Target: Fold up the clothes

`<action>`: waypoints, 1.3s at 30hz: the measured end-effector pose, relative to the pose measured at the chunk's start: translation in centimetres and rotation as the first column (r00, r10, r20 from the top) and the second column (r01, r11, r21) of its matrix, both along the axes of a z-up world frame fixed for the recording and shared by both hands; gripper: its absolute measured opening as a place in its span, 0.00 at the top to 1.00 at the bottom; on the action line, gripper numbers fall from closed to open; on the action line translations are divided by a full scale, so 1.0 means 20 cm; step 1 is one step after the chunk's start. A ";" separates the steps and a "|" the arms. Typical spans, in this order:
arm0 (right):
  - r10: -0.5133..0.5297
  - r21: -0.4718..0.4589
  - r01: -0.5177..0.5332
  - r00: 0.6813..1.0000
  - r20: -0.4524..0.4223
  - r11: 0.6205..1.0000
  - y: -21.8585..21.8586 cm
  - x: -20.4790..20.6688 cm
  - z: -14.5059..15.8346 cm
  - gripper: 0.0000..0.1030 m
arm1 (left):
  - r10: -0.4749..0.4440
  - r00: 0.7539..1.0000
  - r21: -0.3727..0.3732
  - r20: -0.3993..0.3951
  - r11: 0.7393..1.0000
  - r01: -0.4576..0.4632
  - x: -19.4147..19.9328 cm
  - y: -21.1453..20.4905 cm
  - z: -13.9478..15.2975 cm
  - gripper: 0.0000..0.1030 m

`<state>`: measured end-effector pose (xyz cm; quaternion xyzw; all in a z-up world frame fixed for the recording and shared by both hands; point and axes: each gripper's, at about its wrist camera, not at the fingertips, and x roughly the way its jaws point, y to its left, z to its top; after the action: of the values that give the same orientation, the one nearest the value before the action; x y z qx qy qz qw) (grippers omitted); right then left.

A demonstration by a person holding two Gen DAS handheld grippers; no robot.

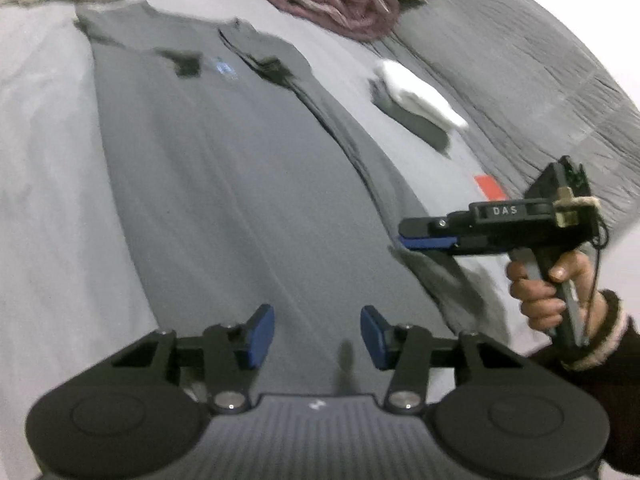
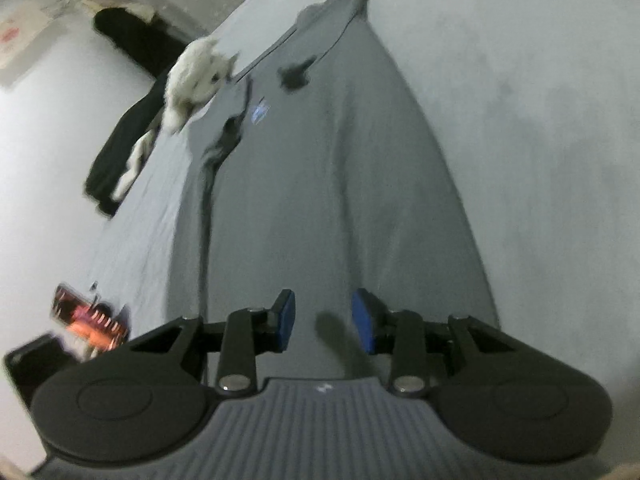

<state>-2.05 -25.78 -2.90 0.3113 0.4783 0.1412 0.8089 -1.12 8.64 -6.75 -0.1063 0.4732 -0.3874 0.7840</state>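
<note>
A grey garment [image 1: 224, 184] lies flat and lengthwise on the pale bed sheet [image 1: 44, 184], its neck end far off and its near hem just under both tools. It looks already narrowed by side folds, though the blur makes that hard to confirm.

The left gripper [image 1: 317, 338] hovers over the near hem with its blue pads apart and nothing between them. To do this step well, it should settle at the hem's left corner and pinch every layer, not just the top one.

Further right, the right gripper [image 2: 323, 320] also points down at the hem, fingers parted and empty (in the left view it sits at the garment's right edge, held by a hand [image 1: 548, 296]). It wants the matching corner, so both lift evenly and carry the hem toward the neck.

A white folded cloth [image 1: 420, 96] rests well apart.
</note>
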 end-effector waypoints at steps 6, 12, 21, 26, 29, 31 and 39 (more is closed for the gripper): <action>0.110 0.115 -0.101 0.990 -0.083 0.988 -0.05 -0.12 -0.02 0.64 | -0.143 0.990 0.063 -0.006 0.988 0.143 -0.18 -0.07 0.02 0.52; 0.281 0.189 -0.257 0.953 -0.115 0.948 -0.01 -0.21 0.02 0.57 | -0.292 0.956 0.117 -0.004 0.950 0.290 -0.30 -0.18 0.09 0.45; 0.352 0.124 -0.343 0.934 -0.061 0.931 0.08 -0.27 0.14 0.45 | -0.362 0.932 0.273 -0.006 0.896 0.350 -0.38 -0.34 0.10 0.30; 0.339 0.100 -0.333 0.940 -0.050 0.938 0.08 -0.27 0.14 0.40 | -0.388 0.921 0.331 0.041 0.875 0.354 -0.44 -0.36 0.11 0.19; 0.327 0.085 -0.321 0.943 -0.060 0.943 0.06 -0.27 0.13 0.40 | -0.396 0.917 0.371 0.046 0.859 0.352 -0.47 -0.36 0.10 0.19; 0.313 0.083 -0.307 0.948 -0.064 0.948 0.05 -0.27 0.12 0.40 | -0.398 0.916 0.386 0.049 0.854 0.350 -0.48 -0.36 0.09 0.19; 0.246 0.087 -0.240 0.967 -0.063 0.967 -0.06 -0.26 0.13 0.39 | -0.359 0.932 0.381 0.058 0.871 0.312 -0.47 -0.28 0.09 0.19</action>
<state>-7.34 -26.99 -0.21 0.2868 0.5364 0.2463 0.7545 -10.54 2.98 -4.96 0.1499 0.4975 -0.4288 0.7390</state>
